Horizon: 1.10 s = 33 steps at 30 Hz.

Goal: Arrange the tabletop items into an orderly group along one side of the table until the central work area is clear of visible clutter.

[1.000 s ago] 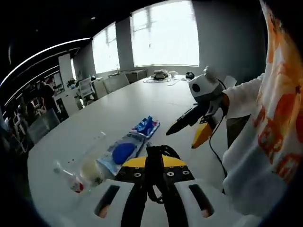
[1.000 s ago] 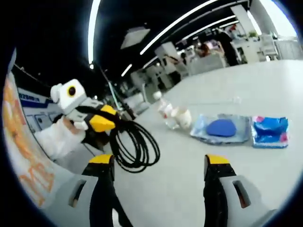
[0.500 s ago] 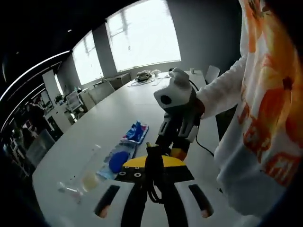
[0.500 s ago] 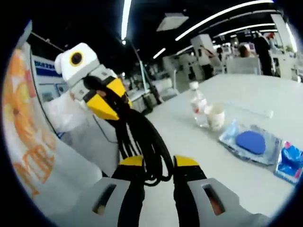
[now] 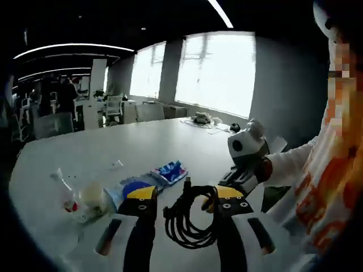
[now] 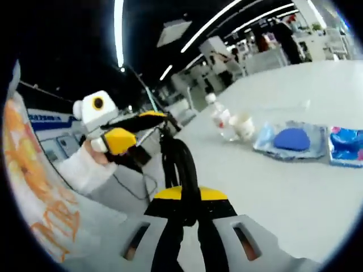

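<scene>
A coiled black cable hangs between the spread jaws of my left gripper, which is open and not pinching it. My right gripper reaches in from the right and meets the coil's top. In the right gripper view my right gripper is shut on the black cable, with the left gripper open just beyond it. On the white table sit a small bottle, a paper cup, a blue pouch and a blue packet.
The bottle, cup, blue pouch and blue packet form a row on the table. A person's white-and-orange sleeve is close on the right. Cables and small items lie at the far end, near chairs.
The cable has passed from my left gripper to my right. The right jaws closed on the coil and the left jaws opened off it.
</scene>
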Each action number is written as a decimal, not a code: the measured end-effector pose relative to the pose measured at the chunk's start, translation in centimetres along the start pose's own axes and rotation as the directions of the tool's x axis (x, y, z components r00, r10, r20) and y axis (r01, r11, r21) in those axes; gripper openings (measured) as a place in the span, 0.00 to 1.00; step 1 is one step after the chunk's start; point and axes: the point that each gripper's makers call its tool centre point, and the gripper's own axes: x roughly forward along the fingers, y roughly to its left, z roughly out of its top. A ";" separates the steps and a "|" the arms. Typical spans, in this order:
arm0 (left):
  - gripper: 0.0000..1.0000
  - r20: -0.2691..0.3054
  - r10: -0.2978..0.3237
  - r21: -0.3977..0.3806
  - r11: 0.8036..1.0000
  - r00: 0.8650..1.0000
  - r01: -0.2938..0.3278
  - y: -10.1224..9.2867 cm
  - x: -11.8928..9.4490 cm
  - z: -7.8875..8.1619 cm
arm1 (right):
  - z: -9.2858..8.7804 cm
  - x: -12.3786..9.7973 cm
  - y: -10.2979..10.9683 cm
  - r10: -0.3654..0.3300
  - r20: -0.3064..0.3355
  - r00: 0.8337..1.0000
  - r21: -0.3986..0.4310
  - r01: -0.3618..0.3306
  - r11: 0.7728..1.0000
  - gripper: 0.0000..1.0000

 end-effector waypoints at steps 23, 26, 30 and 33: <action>1.00 -0.154 0.408 -0.230 0.871 0.900 -0.434 8.5 -8.3 -8.3 | 0.2 -8.2 -10.0 -0.251 0.213 0.944 0.430 0.140 0.892 0.05; 1.00 -0.253 0.429 -0.117 0.876 0.867 -0.468 8.7 -8.9 -9.9 | 0.1 -8.5 -11.7 -0.276 0.198 0.940 0.446 0.164 0.880 0.04; 1.00 -0.296 0.399 -0.062 0.899 0.868 -0.434 8.1 -8.4 -10.7 | -0.3 -9.0 -14.2 -0.323 0.166 0.932 0.472 0.212 0.855 0.04; 1.00 -0.292 0.382 -0.074 0.905 0.877 -0.419 7.9 -8.0 -10.7 | -0.4 -9.3 -16.2 -0.346 0.159 0.924 0.499 0.228 0.836 0.04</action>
